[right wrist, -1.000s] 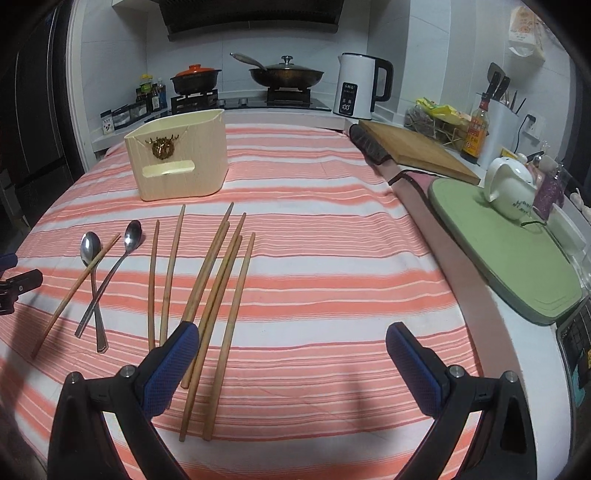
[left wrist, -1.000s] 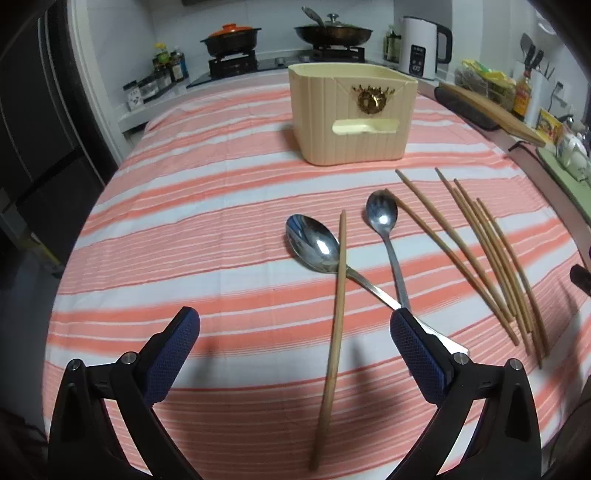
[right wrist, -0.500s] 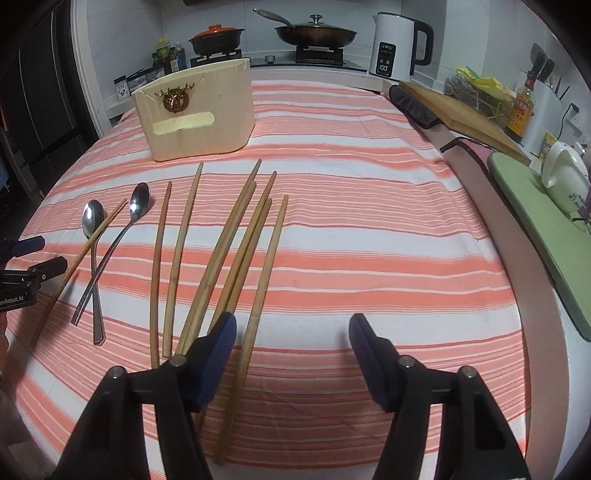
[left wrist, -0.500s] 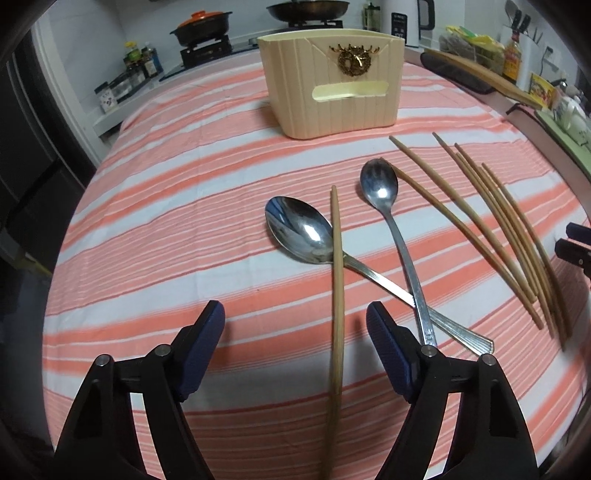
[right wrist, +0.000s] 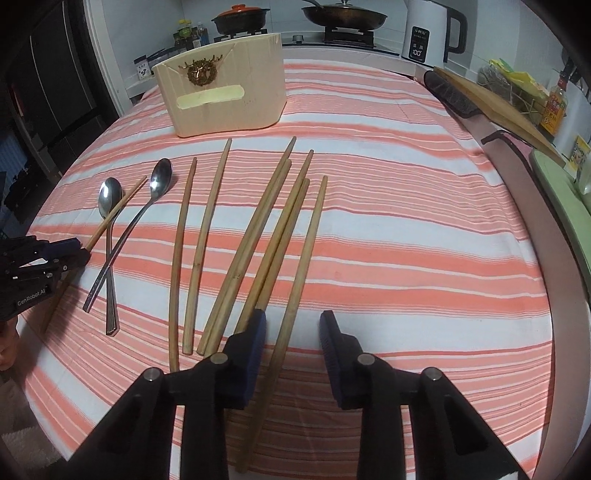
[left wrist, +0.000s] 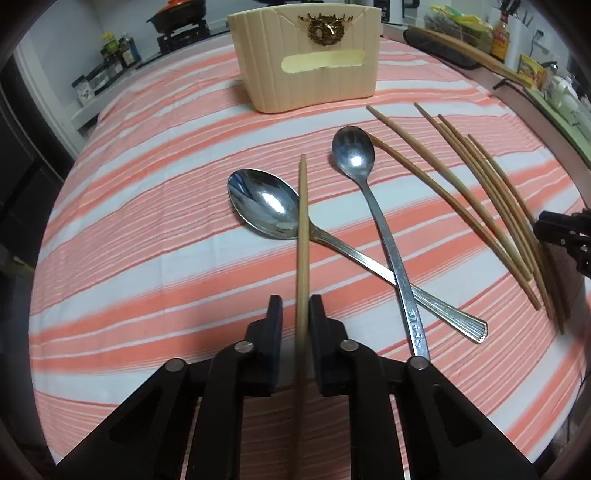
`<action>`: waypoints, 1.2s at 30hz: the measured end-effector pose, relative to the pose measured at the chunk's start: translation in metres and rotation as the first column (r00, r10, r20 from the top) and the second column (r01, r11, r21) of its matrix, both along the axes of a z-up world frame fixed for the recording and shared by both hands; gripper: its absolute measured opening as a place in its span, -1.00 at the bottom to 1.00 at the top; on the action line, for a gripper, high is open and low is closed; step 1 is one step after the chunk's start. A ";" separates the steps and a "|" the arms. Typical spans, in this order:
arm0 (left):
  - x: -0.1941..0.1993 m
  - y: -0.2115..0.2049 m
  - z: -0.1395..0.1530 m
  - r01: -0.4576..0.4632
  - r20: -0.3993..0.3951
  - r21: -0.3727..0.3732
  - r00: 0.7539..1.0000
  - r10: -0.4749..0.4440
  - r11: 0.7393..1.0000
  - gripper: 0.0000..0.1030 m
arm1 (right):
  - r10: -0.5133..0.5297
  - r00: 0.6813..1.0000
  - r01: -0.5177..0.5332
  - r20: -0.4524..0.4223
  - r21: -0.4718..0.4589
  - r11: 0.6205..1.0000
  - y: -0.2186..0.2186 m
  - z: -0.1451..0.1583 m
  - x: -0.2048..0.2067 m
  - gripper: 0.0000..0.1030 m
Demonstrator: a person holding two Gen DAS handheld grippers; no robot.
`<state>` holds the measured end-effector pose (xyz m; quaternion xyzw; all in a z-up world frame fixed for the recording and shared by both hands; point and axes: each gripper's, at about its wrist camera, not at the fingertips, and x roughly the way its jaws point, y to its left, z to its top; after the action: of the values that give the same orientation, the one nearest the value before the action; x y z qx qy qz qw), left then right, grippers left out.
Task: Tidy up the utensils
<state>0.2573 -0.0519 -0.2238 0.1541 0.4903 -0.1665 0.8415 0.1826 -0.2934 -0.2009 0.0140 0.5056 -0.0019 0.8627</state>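
Note:
On the striped cloth [left wrist: 147, 206] a lone wooden chopstick [left wrist: 303, 221] lies across the bowl of a large spoon [left wrist: 264, 205], beside a long-handled spoon [left wrist: 352, 151]. My left gripper [left wrist: 295, 301] has its jaws closing, and the pads are pressed on this chopstick's near part. Several more chopsticks [right wrist: 258, 229] lie fanned out to the right. My right gripper [right wrist: 291, 317] is also closing. The rightmost chopstick [right wrist: 310, 240] runs between its blue pads [right wrist: 255, 343], with a gap on each side. A cream utensil holder [right wrist: 225, 96] stands upright behind.
A stove with pans [right wrist: 343, 14] and a white kettle [right wrist: 424, 33] stand along the back. A wooden cutting board [right wrist: 495, 103] and a green mat [right wrist: 565, 184] lie along the right edge. The other gripper shows at each view's side: the left gripper [right wrist: 74, 251], the right gripper [left wrist: 565, 232].
Both grippers have come down toward the cloth with jaws narrowing from wide open. The left has closed on the lone chopstick; the right now straddles the rightmost one.

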 end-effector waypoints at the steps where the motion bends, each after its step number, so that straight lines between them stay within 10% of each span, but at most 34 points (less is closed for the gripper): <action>1: 0.000 -0.001 0.000 0.000 0.003 0.001 1.000 0.000 1.000 -0.88 | 0.003 1.000 -0.003 -0.011 -0.002 1.000 0.000 -0.003 0.002 -0.65; 24: 0.014 0.086 0.010 -0.269 0.039 -0.128 0.960 0.276 0.955 -0.88 | -0.062 0.998 0.059 -0.031 -0.107 0.993 -0.057 -0.002 -0.009 -0.83; 26: 0.017 0.085 0.004 -0.268 0.018 -0.128 0.962 0.273 0.955 -0.72 | -0.053 0.998 0.048 -0.046 -0.102 0.994 -0.056 -0.003 -0.007 -0.79; 29: 0.016 0.084 0.000 -0.262 0.020 -0.105 0.964 0.266 0.959 0.14 | -0.042 0.997 0.035 -0.062 -0.102 0.994 -0.060 -0.002 -0.006 -0.50; 36: 0.017 0.082 -0.008 -0.231 0.034 -0.021 0.972 0.232 0.973 0.58 | -0.018 0.998 0.011 -0.068 -0.097 0.995 -0.067 -0.006 -0.007 -0.14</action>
<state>0.2741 0.0305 -0.2319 0.0916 0.4883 -0.0687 0.8651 0.1754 -0.3603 -0.2064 -0.0240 0.5341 -0.0332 0.8444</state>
